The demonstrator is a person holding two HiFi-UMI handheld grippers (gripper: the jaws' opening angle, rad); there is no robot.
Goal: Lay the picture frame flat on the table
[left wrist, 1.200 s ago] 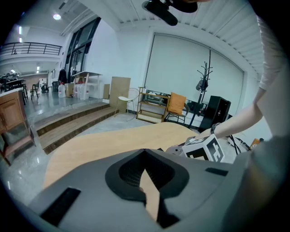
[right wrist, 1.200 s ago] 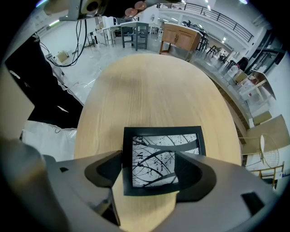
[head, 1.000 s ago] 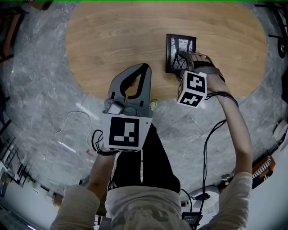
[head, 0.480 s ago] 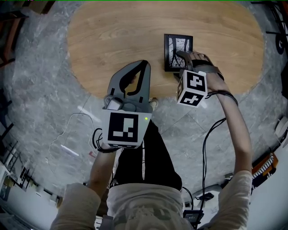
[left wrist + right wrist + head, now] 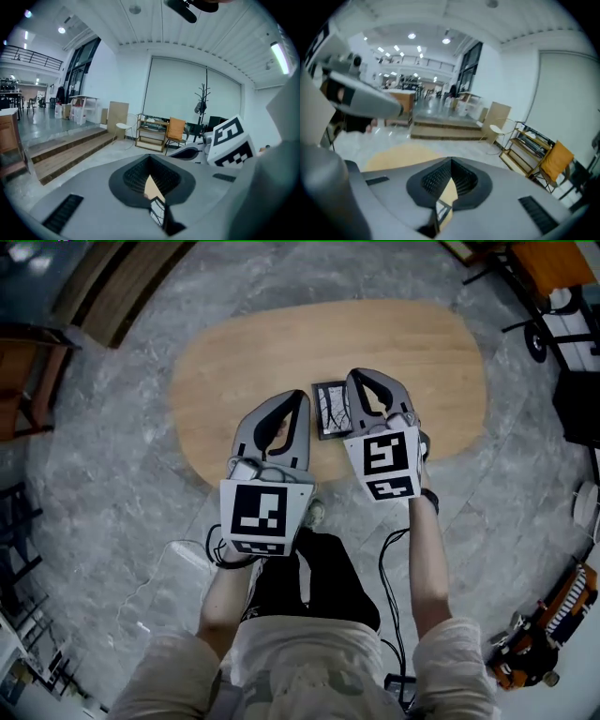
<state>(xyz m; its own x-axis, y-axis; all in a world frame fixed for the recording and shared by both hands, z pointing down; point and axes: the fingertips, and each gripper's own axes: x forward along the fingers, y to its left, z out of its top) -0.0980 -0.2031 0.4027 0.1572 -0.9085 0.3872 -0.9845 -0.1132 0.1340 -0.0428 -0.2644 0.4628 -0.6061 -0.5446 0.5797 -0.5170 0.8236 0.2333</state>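
The black picture frame [image 5: 330, 411] lies flat, picture side up, on the oval wooden table [image 5: 244, 352] near its front edge. Both grippers hang above that edge, one on each side of the frame and clear of it. My left gripper [image 5: 298, 396] is shut and empty, its tips meeting. My right gripper [image 5: 362, 377] is likewise shut with nothing in it. In the left gripper view the jaws of the left gripper [image 5: 150, 157] meet, and a sliver of the frame [image 5: 158, 213] shows below them. In the right gripper view the right gripper [image 5: 451, 160] is shut too, above a strip of table [image 5: 401, 157].
Grey stone floor [image 5: 112, 484] surrounds the table. A dark chair [image 5: 28, 362] stands at the left, and furniture [image 5: 553, 268] at the top right. Cables [image 5: 389, 549] trail on the floor by the person's legs. Wooden steps [image 5: 65, 150] and an orange chair [image 5: 176, 129] stand farther off.
The right gripper has come off the frame, lifted and shut. The frame stays flat on the table. The head view has pulled back, so the table looks smaller.
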